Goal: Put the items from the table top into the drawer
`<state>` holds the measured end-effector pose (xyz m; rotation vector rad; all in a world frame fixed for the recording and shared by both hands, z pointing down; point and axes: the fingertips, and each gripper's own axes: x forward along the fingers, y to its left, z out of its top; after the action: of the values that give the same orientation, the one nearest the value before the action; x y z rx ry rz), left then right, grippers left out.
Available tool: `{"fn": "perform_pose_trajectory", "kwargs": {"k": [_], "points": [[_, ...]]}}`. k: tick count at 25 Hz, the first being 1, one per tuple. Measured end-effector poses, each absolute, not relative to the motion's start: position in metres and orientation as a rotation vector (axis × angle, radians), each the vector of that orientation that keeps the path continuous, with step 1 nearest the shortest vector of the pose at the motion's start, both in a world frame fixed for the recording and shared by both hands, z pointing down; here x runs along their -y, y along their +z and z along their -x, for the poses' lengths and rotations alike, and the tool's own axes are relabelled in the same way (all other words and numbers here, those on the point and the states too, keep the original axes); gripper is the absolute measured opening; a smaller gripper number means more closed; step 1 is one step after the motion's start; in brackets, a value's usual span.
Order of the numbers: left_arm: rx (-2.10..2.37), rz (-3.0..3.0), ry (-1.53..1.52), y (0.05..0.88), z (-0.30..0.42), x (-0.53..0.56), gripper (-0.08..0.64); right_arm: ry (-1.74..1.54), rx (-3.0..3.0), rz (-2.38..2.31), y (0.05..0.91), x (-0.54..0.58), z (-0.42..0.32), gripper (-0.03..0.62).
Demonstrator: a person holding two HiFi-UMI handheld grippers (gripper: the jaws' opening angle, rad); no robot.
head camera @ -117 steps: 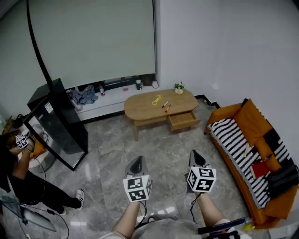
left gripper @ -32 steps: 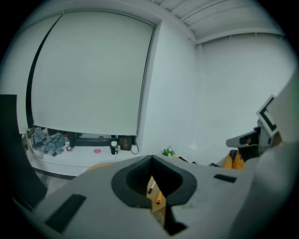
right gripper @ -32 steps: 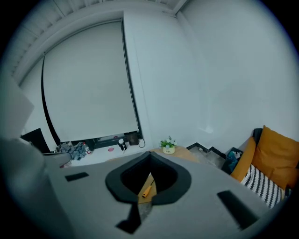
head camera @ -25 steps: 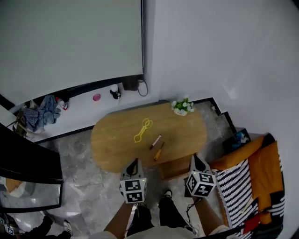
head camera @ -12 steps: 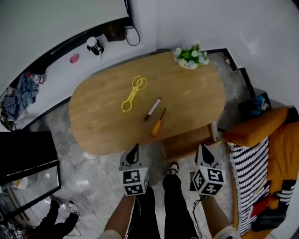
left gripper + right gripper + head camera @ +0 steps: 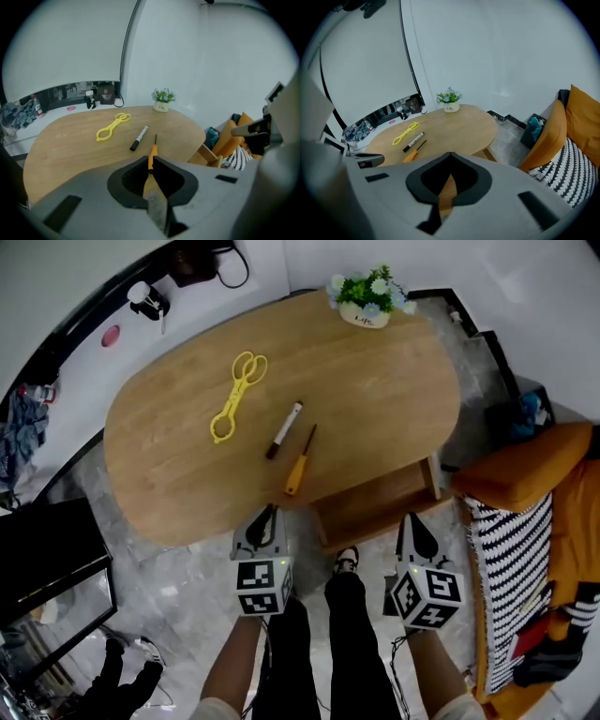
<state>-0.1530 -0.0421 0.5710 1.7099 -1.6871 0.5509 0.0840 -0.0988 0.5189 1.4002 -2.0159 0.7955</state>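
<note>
The left tongs (image 6: 270,511) are pressed together with nothing between them and hang just off the near edge of the table (image 6: 375,399), above the floor (image 6: 178,587). The right tongs (image 6: 410,519) are also pressed together and empty. They hang level with the left pair, by the front of the open drawer (image 6: 375,505), which juts out from under the table's near edge toward its right end. Three things lie on the table top, all apart from both tongs: a screwdriver (image 6: 298,465) with an orange handle closest to the near edge, a marker (image 6: 283,429) just beside it toward the middle, and yellow plastic scissors (image 6: 237,385) further off toward the far left. A small potted plant (image 6: 366,294) stands at the far edge. An orange sofa (image 6: 530,474) stands off the table's right end.
</note>
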Motion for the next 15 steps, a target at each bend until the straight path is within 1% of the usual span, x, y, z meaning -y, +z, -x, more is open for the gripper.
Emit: {"fn": "perform_pose_trajectory", "kwargs": {"k": [8,10,11,12,15], "points": [[1.596,-1.746,0.664,0.615,0.136,0.069,0.006,0.831,1.976,-1.435,0.544,0.103,-0.104,-0.008],[1.566,-1.766,0.714,0.625,0.133,0.076,0.016,0.846,1.964,-1.441,0.549,0.101,-0.109,-0.008],[1.537,-1.770,0.739,0.630,0.131,0.078,0.065,0.855,1.958,-1.443,0.551,0.100,-0.111,-0.008],[1.506,-1.770,0.765,0.636,0.129,0.080,0.138,0.864,1.952,-1.444,0.553,0.098,-0.113,-0.008],[1.444,-1.771,0.867,0.651,0.126,0.086,0.147,0.884,1.939,-1.443,0.558,0.095,-0.117,-0.008]]}}
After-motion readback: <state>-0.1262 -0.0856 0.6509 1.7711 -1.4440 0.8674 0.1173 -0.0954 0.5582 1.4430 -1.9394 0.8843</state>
